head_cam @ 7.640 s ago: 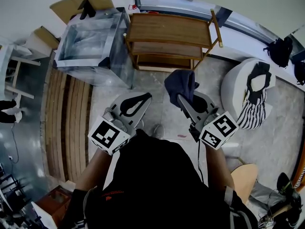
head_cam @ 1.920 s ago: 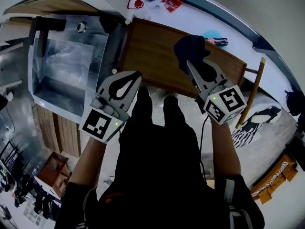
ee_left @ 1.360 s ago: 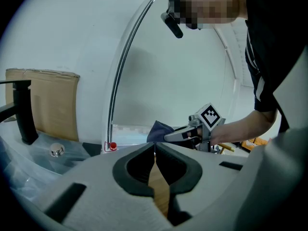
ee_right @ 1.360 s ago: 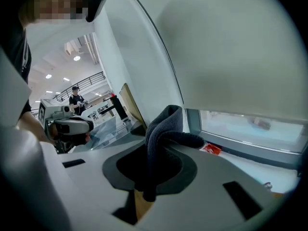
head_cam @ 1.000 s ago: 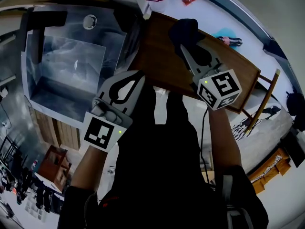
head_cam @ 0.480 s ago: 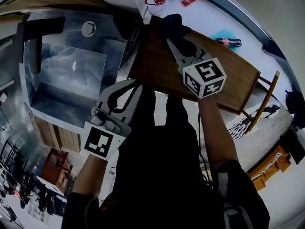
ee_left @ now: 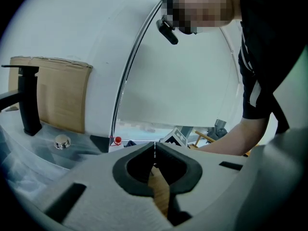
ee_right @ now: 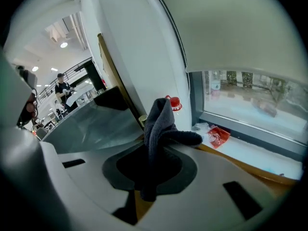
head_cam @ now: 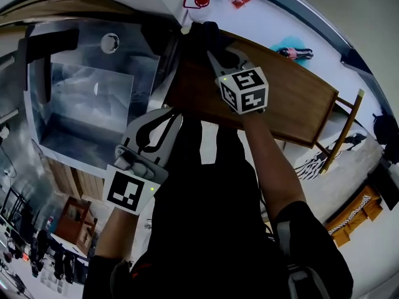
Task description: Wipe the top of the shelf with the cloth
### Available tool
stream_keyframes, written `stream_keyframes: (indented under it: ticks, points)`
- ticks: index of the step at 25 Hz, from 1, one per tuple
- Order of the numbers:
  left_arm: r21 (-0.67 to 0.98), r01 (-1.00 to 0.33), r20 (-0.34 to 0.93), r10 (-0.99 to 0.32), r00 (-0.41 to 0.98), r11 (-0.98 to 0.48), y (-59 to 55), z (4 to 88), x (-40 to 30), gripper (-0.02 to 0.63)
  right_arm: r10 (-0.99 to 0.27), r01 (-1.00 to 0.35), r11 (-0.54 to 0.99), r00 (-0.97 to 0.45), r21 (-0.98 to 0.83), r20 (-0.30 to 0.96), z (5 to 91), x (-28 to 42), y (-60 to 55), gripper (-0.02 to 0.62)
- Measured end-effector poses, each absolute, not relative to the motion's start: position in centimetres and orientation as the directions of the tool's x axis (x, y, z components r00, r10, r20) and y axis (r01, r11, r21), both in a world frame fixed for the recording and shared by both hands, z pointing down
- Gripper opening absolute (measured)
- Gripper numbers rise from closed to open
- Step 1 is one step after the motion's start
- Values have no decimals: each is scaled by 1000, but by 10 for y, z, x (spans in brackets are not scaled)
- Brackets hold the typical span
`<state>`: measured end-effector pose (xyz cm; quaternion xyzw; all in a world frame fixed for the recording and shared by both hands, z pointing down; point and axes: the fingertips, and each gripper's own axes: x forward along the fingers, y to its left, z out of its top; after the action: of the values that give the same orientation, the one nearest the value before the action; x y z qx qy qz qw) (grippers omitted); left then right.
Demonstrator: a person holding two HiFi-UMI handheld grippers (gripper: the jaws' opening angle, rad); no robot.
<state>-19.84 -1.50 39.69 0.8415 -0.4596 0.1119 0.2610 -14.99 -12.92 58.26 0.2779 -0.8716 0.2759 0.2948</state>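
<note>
Wooden and brown, the shelf's top [head_cam: 293, 98] runs slantwise under a white window sill [head_cam: 268, 14], with a steel sink unit [head_cam: 87, 104] close against its left end. The right tool [head_cam: 213, 50] reaches out to the far left corner of that top, its jaws clamped on the dark cloth [head_cam: 201, 31]. The right gripper view shows the cloth pinched between them and standing up in a bunch beyond the tips. In the head view the bunch lies over the corner of the board, though I cannot tell whether it presses on the wood. The left tool [ee_left: 154, 147] hangs low beside the shelf's near edge, jaws together with nothing between them, taking no part.

By my judgement the wiping is at or near its start: the cloth sits at one end, and the long run of board toward the right is yet to be covered. The next move calls for pressing the cloth flat to the wood and drawing it rightward in overlapping passes. The wrist should stay low so that cloth rather than jaw tips rubs the surface, and the upright post [head_cam: 344, 129] at the far end needs minding.
</note>
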Motion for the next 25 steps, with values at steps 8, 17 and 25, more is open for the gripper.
stream_keyframes:
  ticks: [8,17,25]
  points:
    - [336,-820,430,-699,572,-463,-21,398,-182,28,-319,-678,671,-629,-300,709,604,-132,-131,44]
    - [336,-798,429,-673,602,-500,-31,394,-154,28,-324,-705,643,-605,-299,728,607,-101,-130,43]
    - [327,-773,423,-648,634,-544,-37,389,-122,28,-347,-738,610,-577,-289,740,606,-58,-130,44]
